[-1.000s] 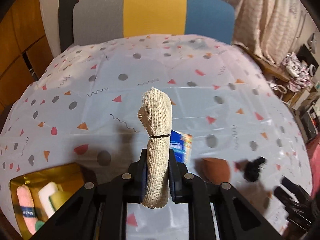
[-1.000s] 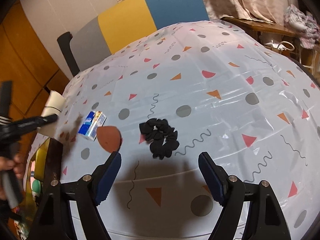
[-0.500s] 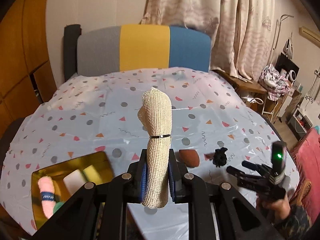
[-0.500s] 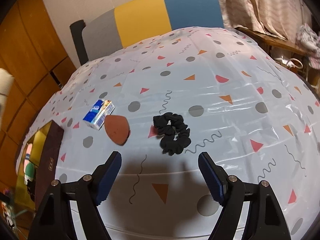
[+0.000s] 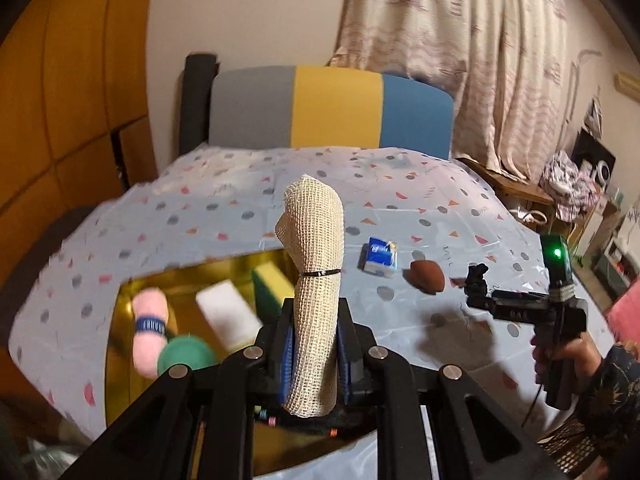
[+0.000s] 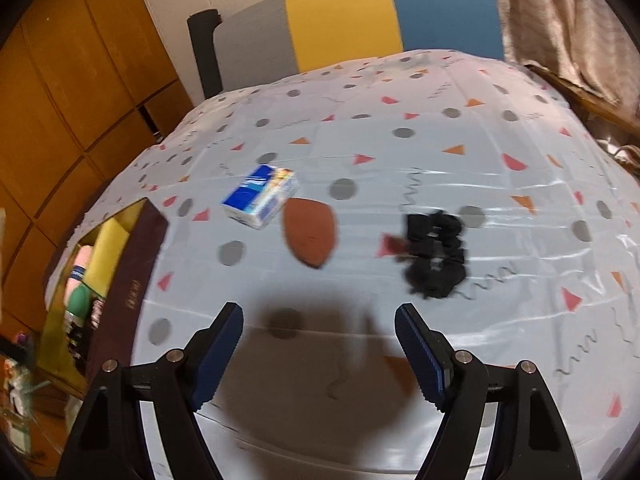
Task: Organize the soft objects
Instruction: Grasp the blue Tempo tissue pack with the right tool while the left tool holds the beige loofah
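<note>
Partly blurred gold box [image 5: 120, 304], mesh roll [image 5: 316, 280] base hidden between jaws

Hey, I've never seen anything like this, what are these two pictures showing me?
No robot here: a person holds a two-finger gripper in each hand, each with a fisheye camera looking along its fingers. The left camera shows the left gripper shut on a beige mesh roll above a gold box that holds sponges and a pink roll. The right camera shows the right gripper open and empty above the patterned tablecloth. On the cloth lie a tissue pack, a brown makeup sponge and a black scrunchie.
</note>
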Tool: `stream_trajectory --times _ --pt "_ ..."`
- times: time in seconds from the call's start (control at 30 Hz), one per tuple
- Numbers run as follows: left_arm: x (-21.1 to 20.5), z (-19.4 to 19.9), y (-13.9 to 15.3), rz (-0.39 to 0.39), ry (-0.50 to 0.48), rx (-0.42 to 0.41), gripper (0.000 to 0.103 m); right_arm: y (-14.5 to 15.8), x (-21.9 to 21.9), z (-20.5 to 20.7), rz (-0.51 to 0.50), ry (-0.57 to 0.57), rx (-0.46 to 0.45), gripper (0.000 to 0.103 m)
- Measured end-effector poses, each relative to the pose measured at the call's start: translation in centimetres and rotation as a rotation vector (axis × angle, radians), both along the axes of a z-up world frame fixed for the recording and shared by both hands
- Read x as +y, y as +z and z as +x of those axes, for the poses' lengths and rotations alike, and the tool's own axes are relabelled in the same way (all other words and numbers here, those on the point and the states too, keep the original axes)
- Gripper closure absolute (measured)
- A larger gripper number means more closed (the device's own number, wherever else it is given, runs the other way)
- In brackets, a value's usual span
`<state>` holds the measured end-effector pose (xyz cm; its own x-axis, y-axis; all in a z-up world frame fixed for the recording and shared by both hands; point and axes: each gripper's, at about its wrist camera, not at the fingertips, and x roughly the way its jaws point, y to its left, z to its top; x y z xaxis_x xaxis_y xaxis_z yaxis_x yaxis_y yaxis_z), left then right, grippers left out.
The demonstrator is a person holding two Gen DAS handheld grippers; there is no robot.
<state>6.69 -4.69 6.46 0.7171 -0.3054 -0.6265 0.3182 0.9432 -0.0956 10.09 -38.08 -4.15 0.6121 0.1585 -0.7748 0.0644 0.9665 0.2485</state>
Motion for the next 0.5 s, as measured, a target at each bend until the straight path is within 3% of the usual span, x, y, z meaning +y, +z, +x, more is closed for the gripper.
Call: stream_trajectory --times 0.27,0.5 --pt "2.9 -0.2 -2.5 -0.051 0.061 0.057 0.086 2.0 3.9 6.3 0.052 0.020 -0.001 0.024" --pt "4.9 -0.4 -3.5 -0.059 0.098 0.078 0.086 0.7 5.6 14.1 0.010 -0.013 0.102 0.024"
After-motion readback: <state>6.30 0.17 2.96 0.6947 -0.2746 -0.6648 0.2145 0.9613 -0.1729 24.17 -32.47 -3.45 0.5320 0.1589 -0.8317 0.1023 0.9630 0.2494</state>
